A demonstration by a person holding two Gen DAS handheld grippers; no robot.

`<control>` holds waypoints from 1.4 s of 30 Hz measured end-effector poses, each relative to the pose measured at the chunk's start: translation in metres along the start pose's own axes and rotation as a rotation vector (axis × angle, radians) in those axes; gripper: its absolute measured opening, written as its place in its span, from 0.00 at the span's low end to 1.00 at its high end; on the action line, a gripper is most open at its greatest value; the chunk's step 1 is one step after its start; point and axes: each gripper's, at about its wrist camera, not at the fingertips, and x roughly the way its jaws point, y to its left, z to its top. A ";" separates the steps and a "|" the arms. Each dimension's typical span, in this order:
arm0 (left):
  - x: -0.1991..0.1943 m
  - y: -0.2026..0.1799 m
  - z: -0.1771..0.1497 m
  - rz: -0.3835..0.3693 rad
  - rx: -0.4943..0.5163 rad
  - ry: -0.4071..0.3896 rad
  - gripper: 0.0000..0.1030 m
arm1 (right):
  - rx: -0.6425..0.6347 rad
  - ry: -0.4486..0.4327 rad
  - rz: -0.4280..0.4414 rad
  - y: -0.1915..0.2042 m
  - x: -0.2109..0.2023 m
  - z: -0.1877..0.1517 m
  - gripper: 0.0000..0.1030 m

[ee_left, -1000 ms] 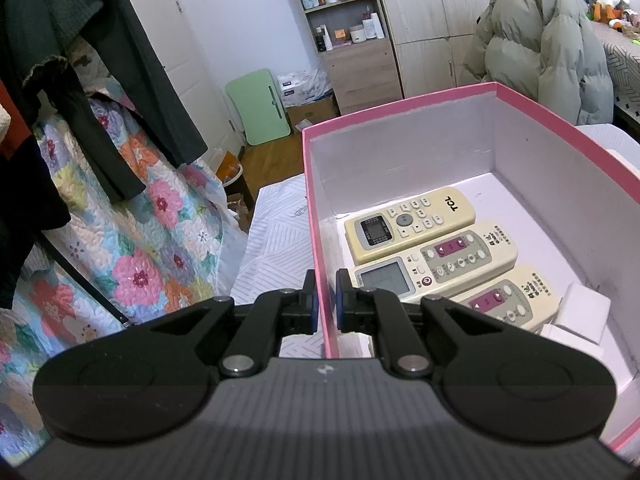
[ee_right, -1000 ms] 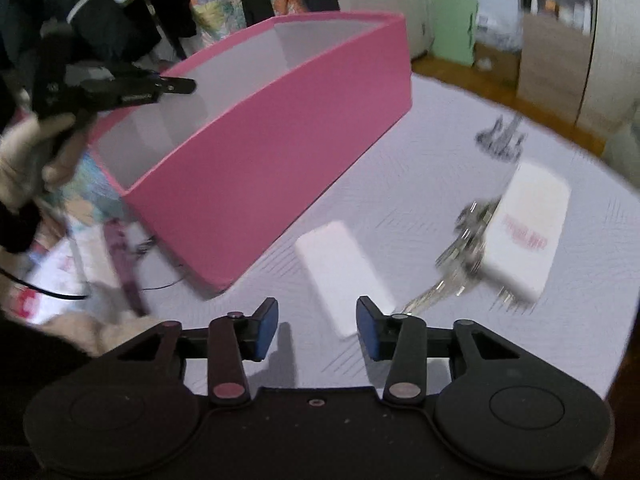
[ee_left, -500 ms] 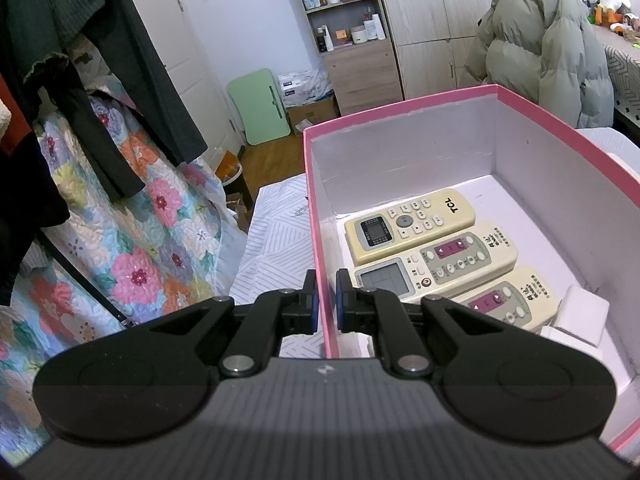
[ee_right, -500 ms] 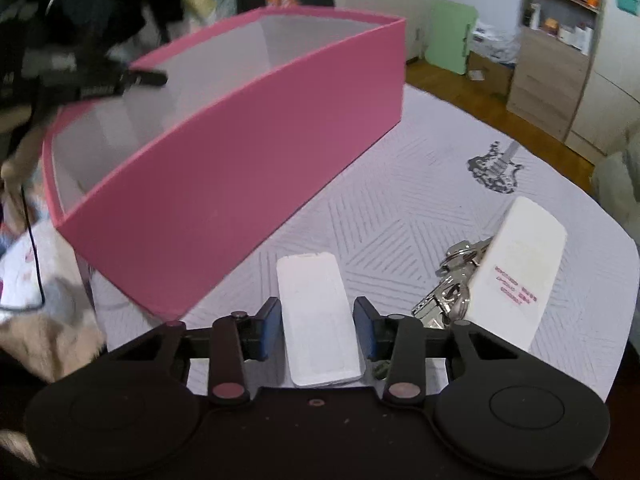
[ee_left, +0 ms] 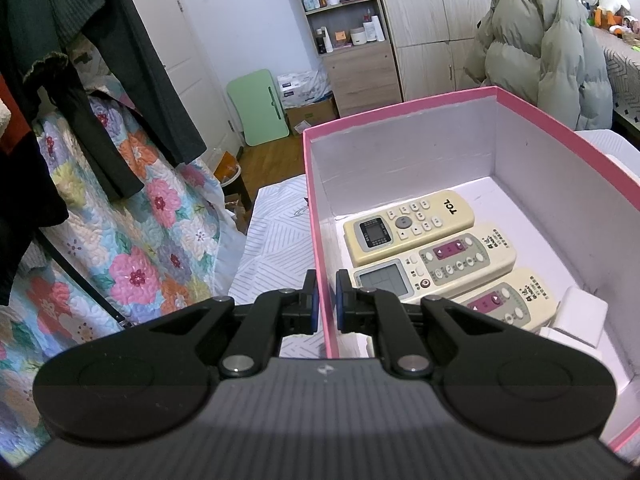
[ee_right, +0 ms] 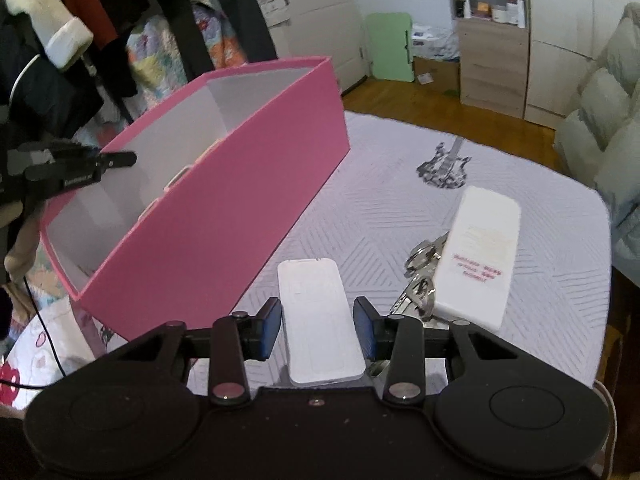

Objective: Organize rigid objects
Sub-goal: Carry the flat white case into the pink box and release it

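My left gripper (ee_left: 324, 304) is shut on the near end wall of the pink box (ee_left: 400, 152), one finger inside and one outside. Three cream remotes (ee_left: 436, 262) lie side by side on the box floor, with a small white block (ee_left: 580, 314) beside them. In the right wrist view my right gripper (ee_right: 318, 326) is shut on a flat white remote (ee_right: 320, 320) lying face-down between its blue pads, just right of the pink box (ee_right: 224, 216). The left gripper (ee_right: 120, 159) shows at the box's far rim.
A second white remote (ee_right: 480, 256) lies face-down on a bunch of keys (ee_right: 420, 276) to the right, on the white quilted cloth (ee_right: 400, 200). Hanging clothes and a floral quilt (ee_left: 132, 240) crowd the left. A puffy coat (ee_left: 540, 60) stands behind the box.
The right gripper moved over the flat white remote, closed its jaws on the remote's sides and rolled a little. The left gripper and the box stayed still.
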 end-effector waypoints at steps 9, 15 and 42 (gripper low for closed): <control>0.000 0.001 0.000 0.001 -0.016 -0.003 0.07 | -0.068 -0.167 0.052 0.044 -0.055 0.046 0.44; 0.000 0.002 -0.001 -0.014 -0.027 -0.006 0.06 | -0.260 -0.159 -0.029 0.105 -0.036 0.078 0.44; 0.004 0.003 -0.001 -0.034 -0.024 0.006 0.05 | -0.118 -0.062 -0.233 0.120 0.015 0.089 0.40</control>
